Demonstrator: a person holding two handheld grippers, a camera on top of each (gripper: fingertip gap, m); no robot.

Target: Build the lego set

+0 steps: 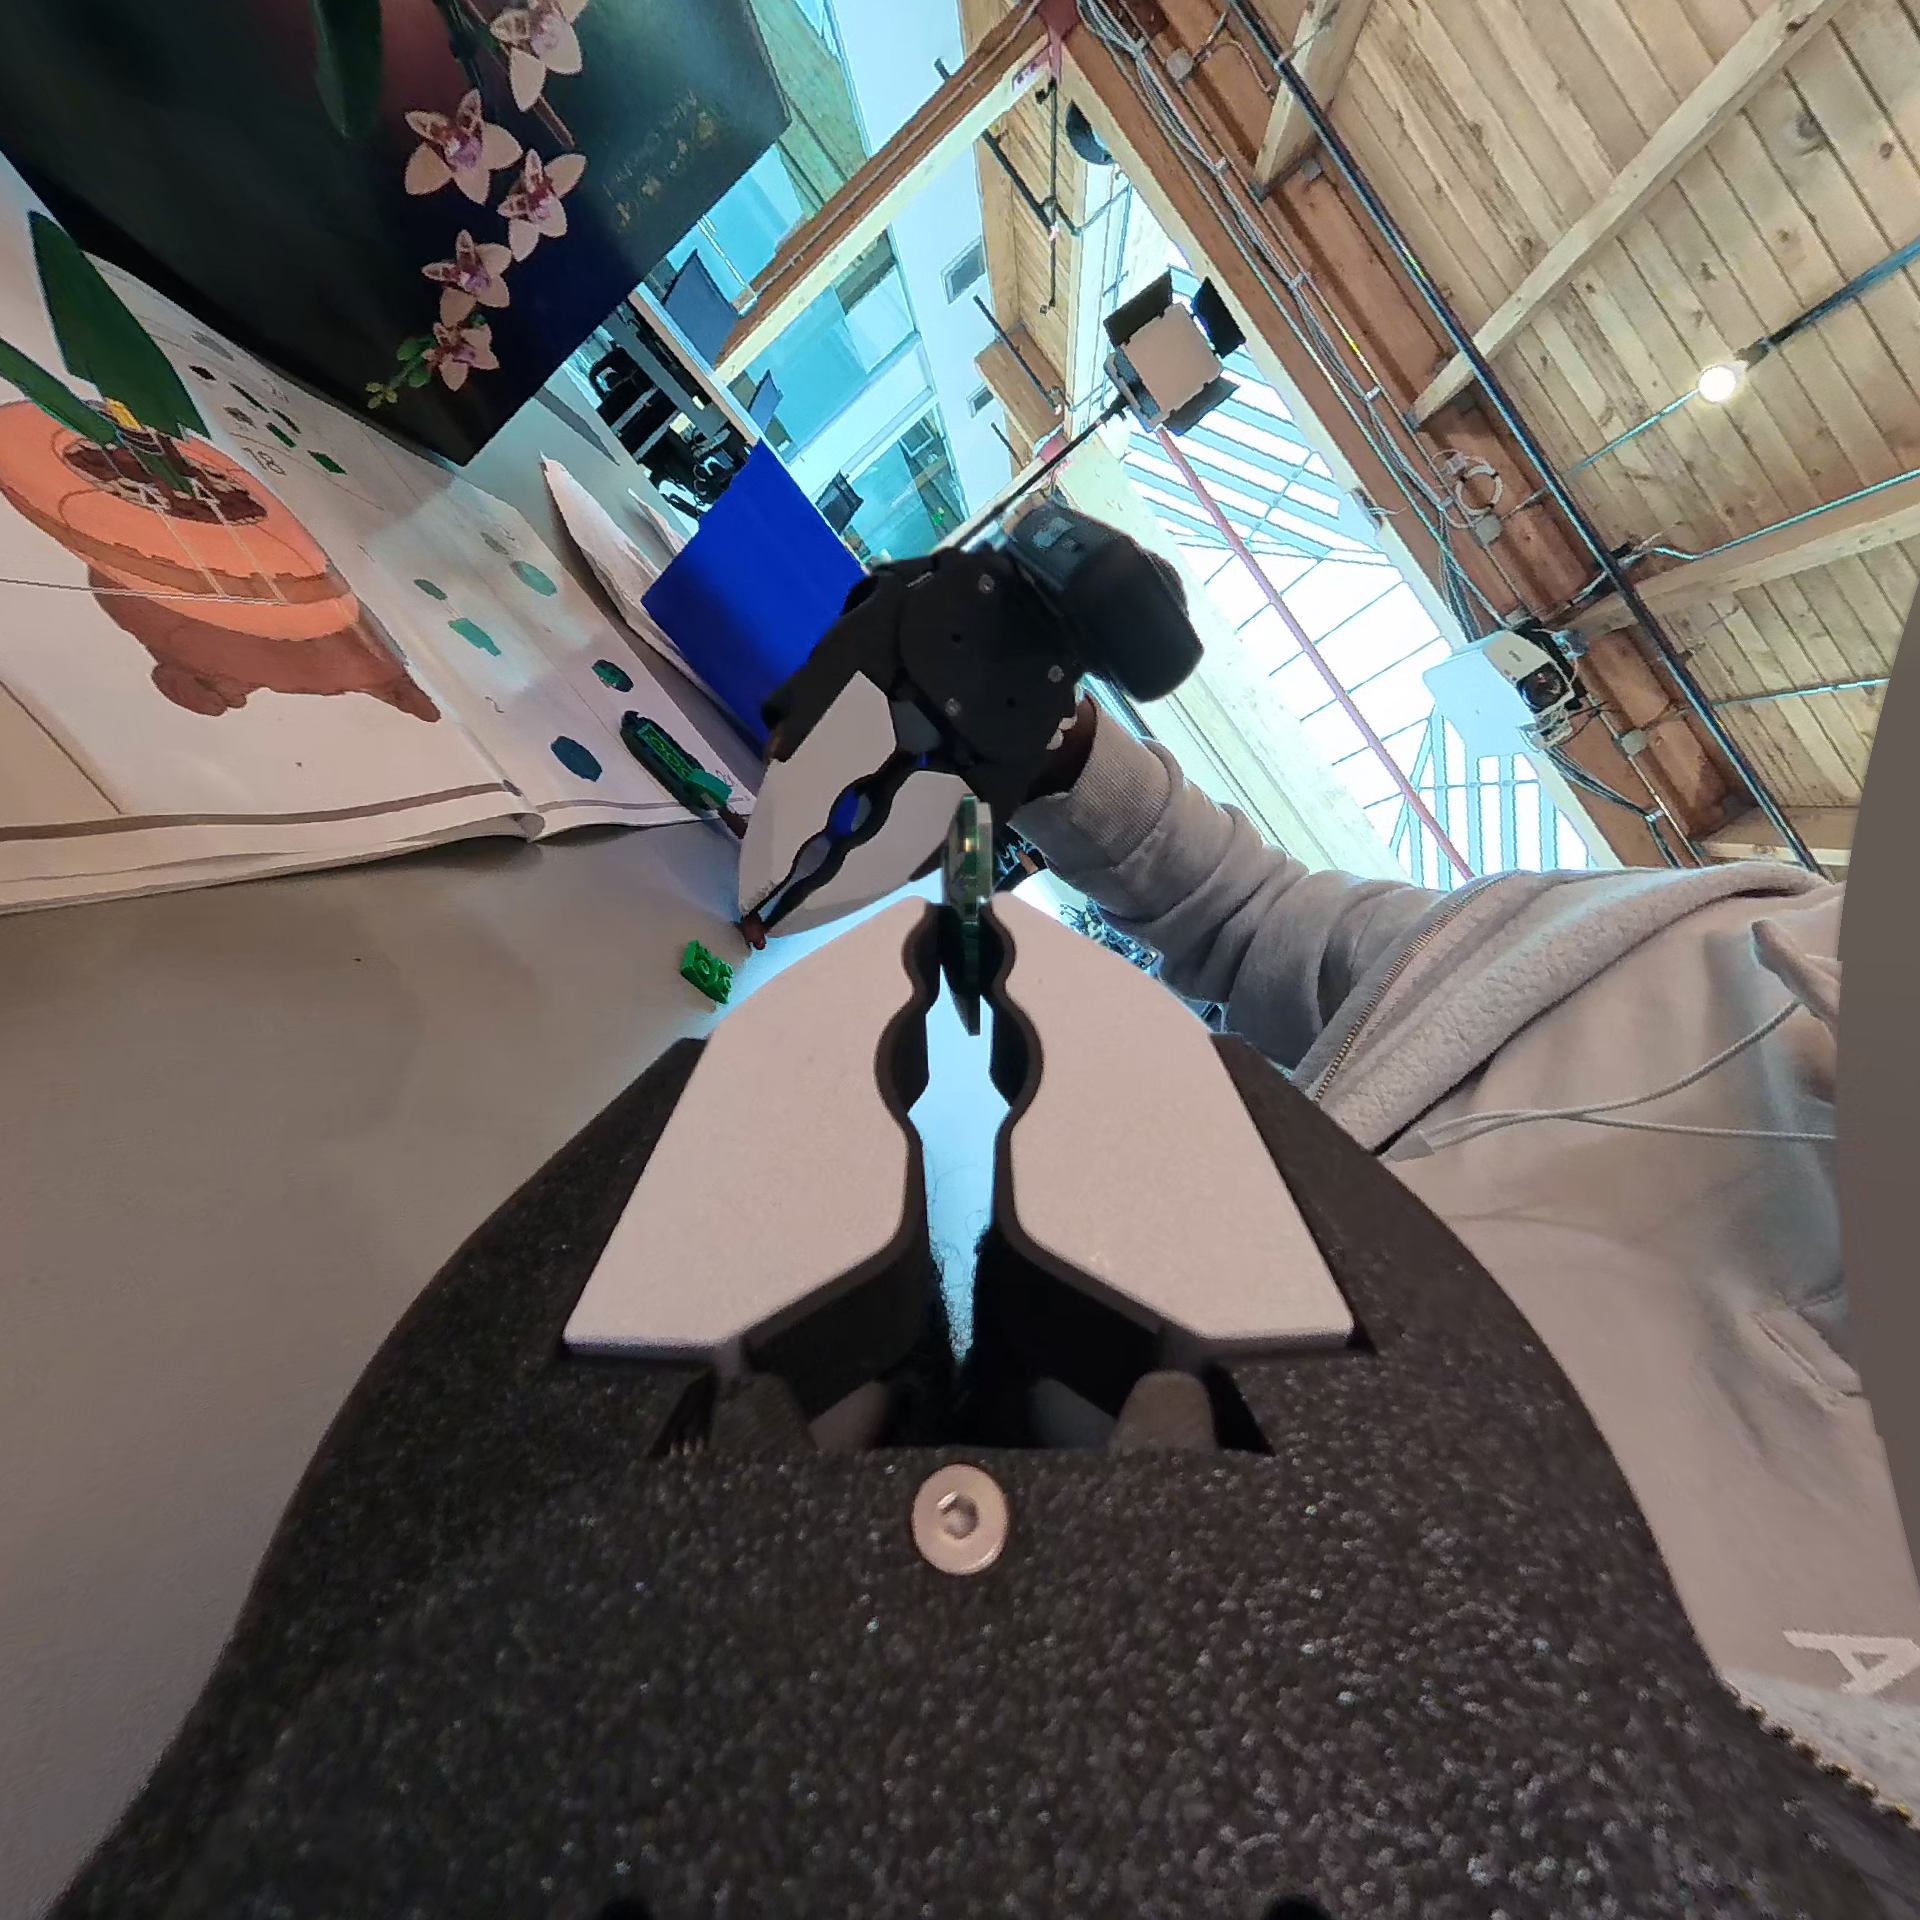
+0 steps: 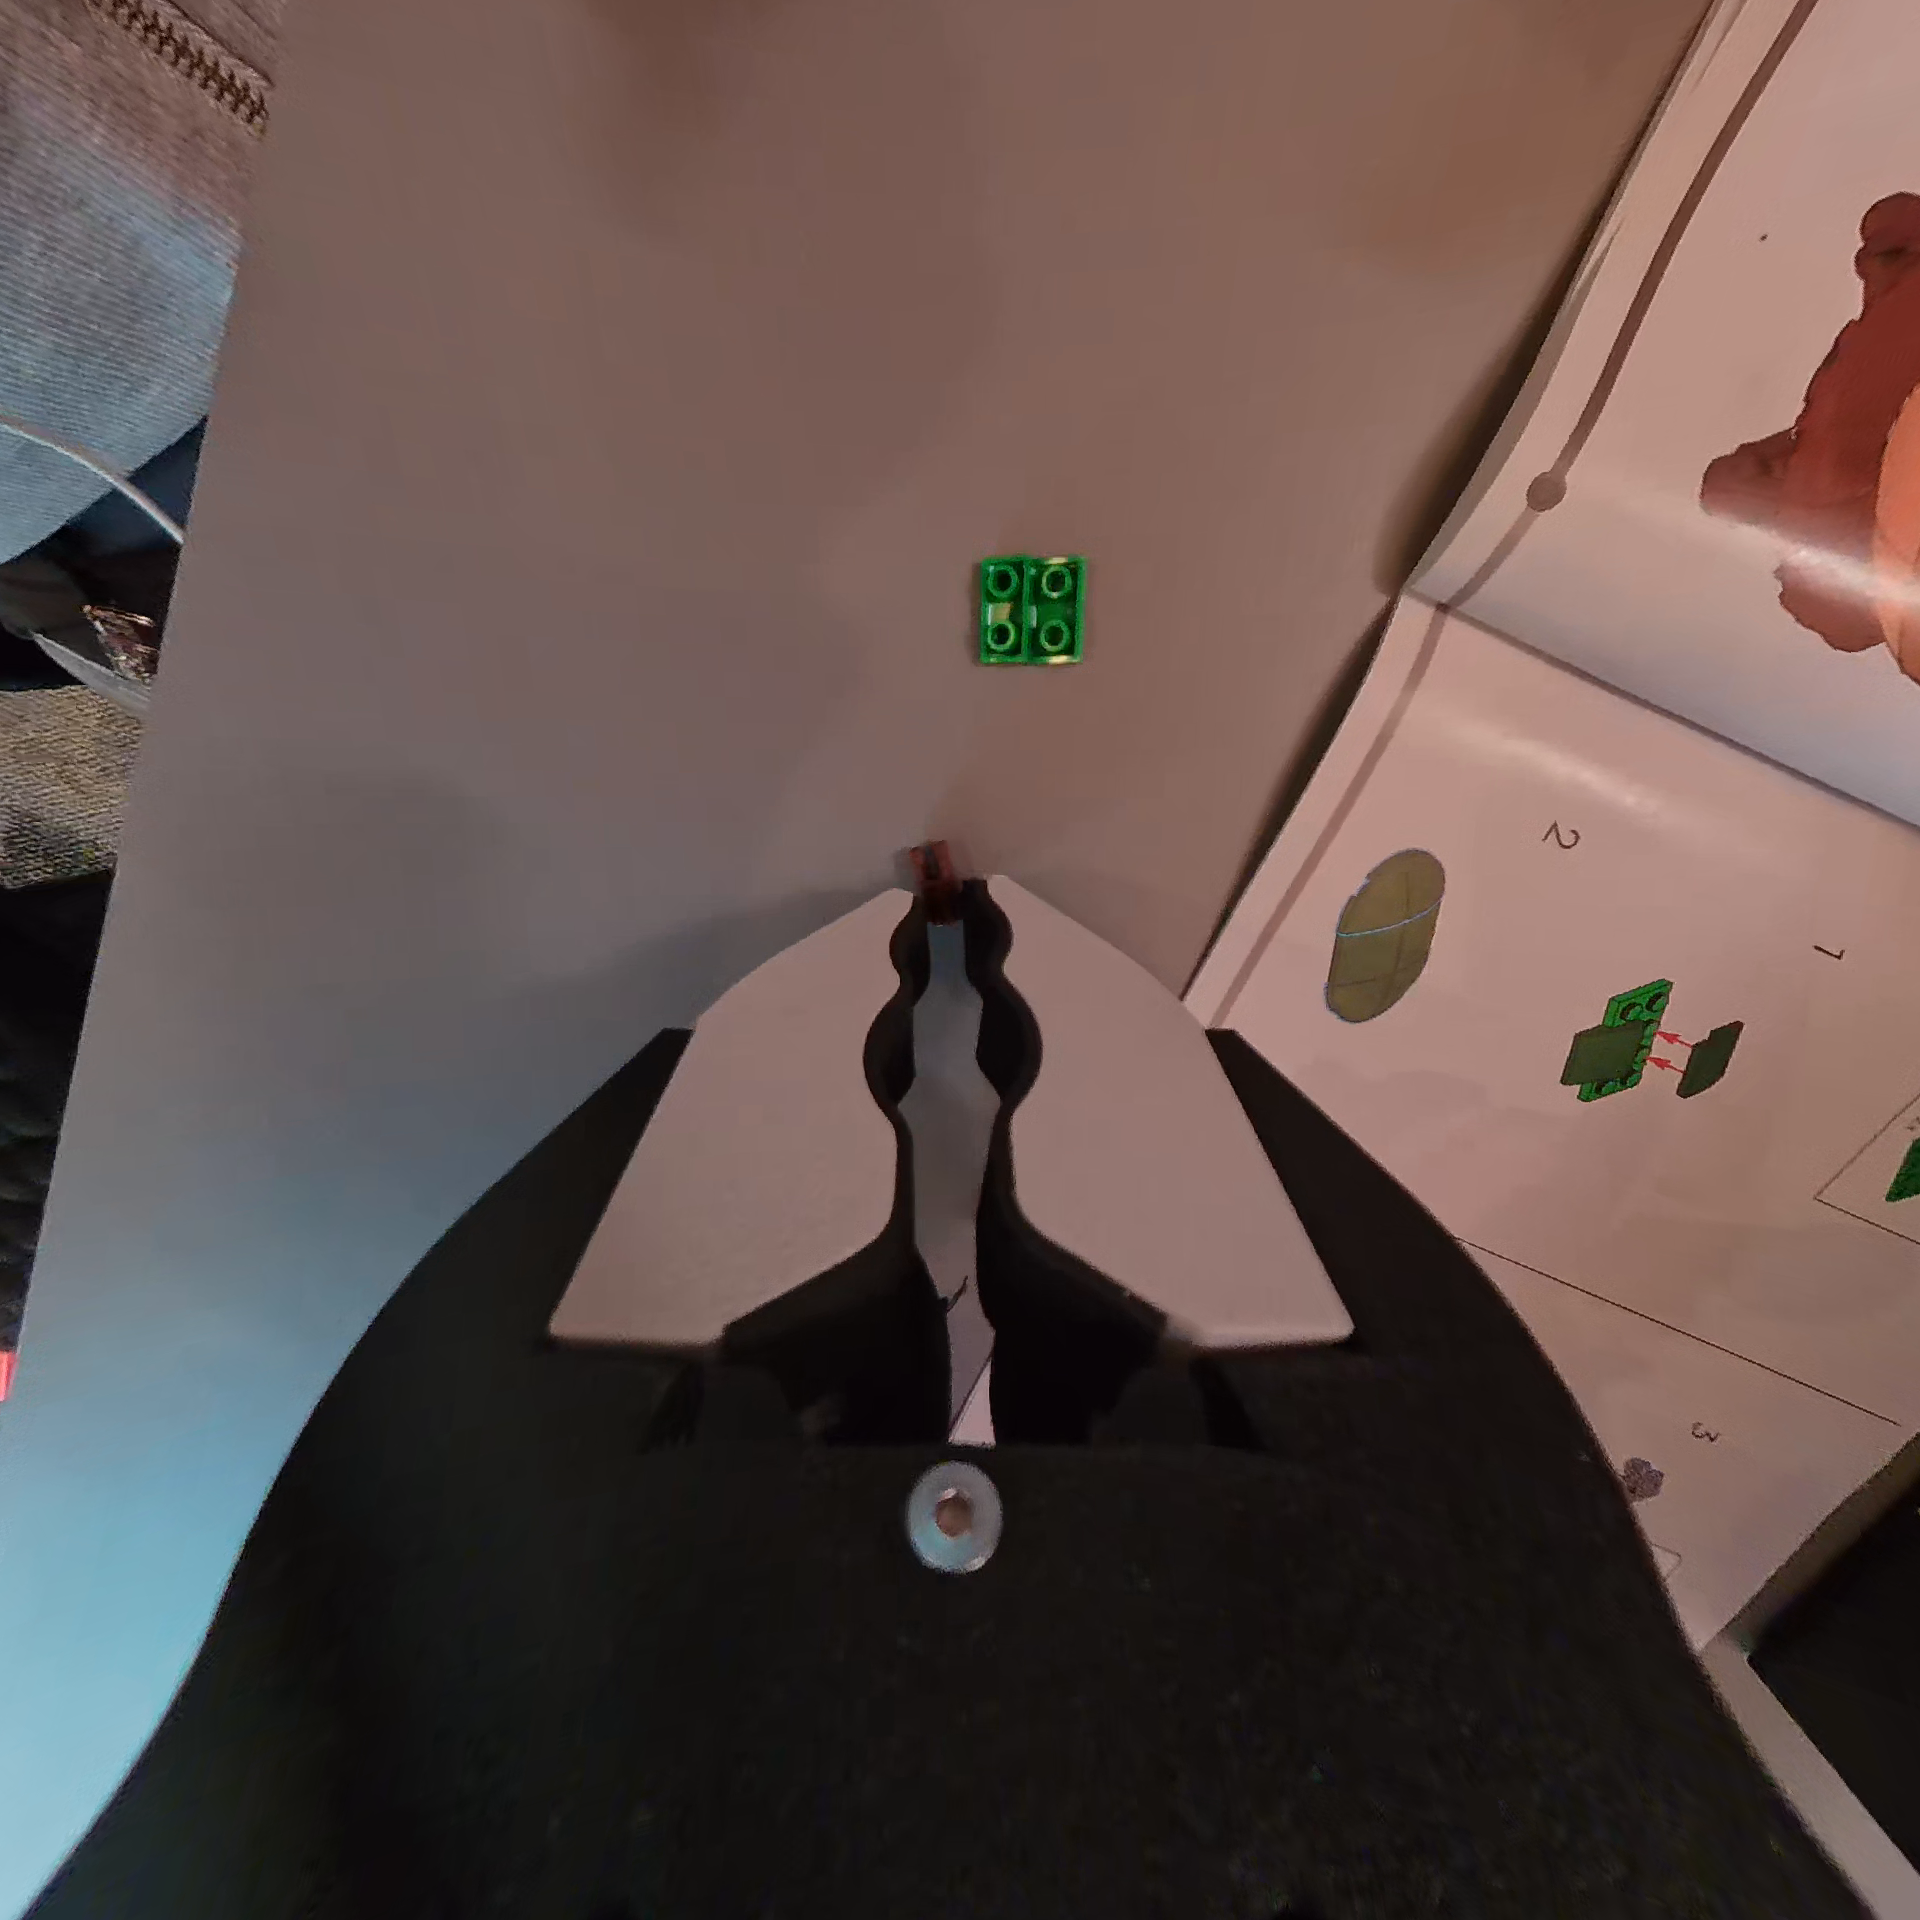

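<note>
My left gripper is shut on a thin dark green lego piece that stands on edge between its tips, raised off the table. My right gripper is shut on a small reddish-brown lego piece at its tips, low over the grey table. It also shows in the left wrist view, pointing down at the table with the brown piece. A bright green square plate with four studs lies on the table ahead of the right gripper; it lies beside that gripper's tips in the left wrist view.
An open instruction booklet lies on the table at the right, seen at the left in the left wrist view. A dark set box with orchid pictures stands behind it. A blue box and a dark green piece lie near the booklet's edge. A grey sleeve holds the right gripper. The gap from one gripper's tips to the other's is roughly 15 cm.
</note>
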